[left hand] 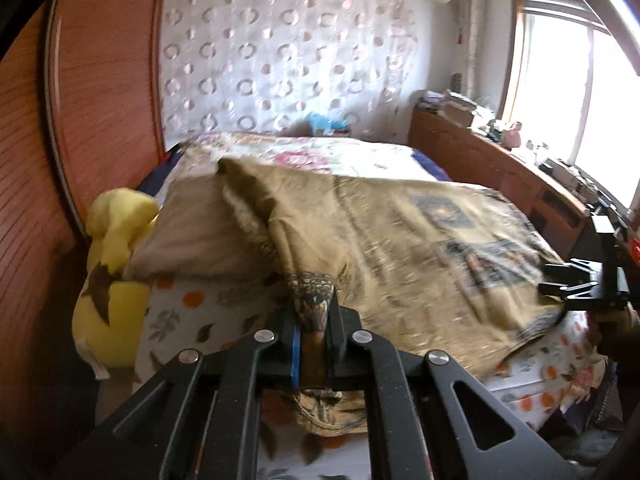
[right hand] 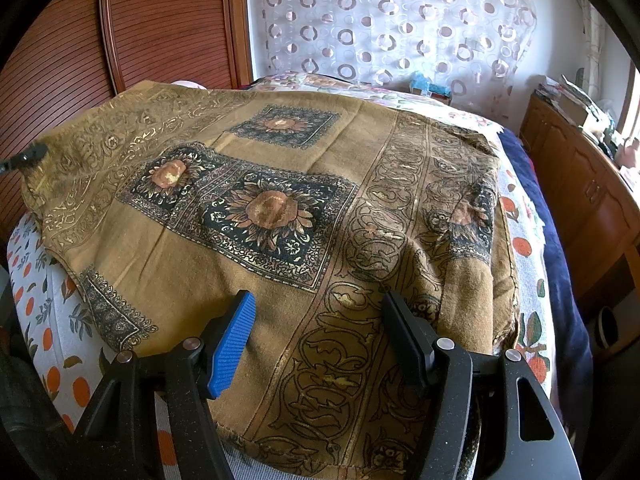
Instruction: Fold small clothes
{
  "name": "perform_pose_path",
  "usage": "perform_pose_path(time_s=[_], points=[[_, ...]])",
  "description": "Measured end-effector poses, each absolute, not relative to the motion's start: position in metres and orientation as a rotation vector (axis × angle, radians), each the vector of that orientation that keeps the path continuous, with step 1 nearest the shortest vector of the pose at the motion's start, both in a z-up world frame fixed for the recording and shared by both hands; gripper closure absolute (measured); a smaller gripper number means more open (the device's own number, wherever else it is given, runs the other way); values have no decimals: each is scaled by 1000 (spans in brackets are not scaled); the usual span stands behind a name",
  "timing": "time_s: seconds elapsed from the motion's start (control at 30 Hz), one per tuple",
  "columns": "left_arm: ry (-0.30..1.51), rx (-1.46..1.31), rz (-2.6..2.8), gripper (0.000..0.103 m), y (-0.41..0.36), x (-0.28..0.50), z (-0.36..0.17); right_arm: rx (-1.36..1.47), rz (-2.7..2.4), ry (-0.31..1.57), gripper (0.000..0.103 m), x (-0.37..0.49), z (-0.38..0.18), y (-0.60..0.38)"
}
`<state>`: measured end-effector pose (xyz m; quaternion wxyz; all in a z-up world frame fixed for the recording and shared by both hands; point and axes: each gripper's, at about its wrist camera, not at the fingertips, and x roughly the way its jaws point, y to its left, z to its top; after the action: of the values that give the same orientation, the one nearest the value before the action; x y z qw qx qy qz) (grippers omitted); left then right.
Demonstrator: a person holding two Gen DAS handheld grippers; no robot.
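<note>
Brown printed cloth (right hand: 280, 208), sunflower squares and scroll border, spread over the bed (right hand: 36, 320), most of it lying beyond and between the two sets of fingers. Left gripper (left hand: 314, 344) pinched nearly closed on a bunched corner of the cloth, fabric wadded between the fingers (left hand: 340, 340) and hanging out below them; edge lifted off the bed there, a fold tenting up just ahead. Right gripper (right hand: 320, 340) wide apart, holding nothing, hovering just above the near hem, cloth running under and between its fingers (right hand: 234, 344), no visible pressing.

Handling, judged: soft, limp woven fabric, light, drapes and creases readily, no stiffness to carry a fold on its own. Slightly fuzzy surface, probably grippy against ribbed pads, low slip risk. Not fragile. Large for one pinch, so sag and drag across the bedsheet likely if lifted from one corner only.

Where to take hold, judged: near hem corner straight under the right fingers, matching the corner pinched on the left, both on the same edge, so the edge lifts level. Pinch at the hem itself, not mid-panel, else a bunched, skewed fold. Yellow plush toy (left hand: 116, 264) left of the left fingers, clear of the cloth.
</note>
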<state>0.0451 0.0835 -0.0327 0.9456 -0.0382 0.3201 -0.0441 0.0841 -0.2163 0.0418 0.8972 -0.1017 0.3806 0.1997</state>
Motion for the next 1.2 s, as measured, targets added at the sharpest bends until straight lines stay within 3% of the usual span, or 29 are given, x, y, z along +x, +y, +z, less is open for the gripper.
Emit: perform_pose_path(time_s=[1.2], points=[[509, 52, -447, 94, -93, 114, 55, -172, 389, 784, 36, 82, 44, -220]])
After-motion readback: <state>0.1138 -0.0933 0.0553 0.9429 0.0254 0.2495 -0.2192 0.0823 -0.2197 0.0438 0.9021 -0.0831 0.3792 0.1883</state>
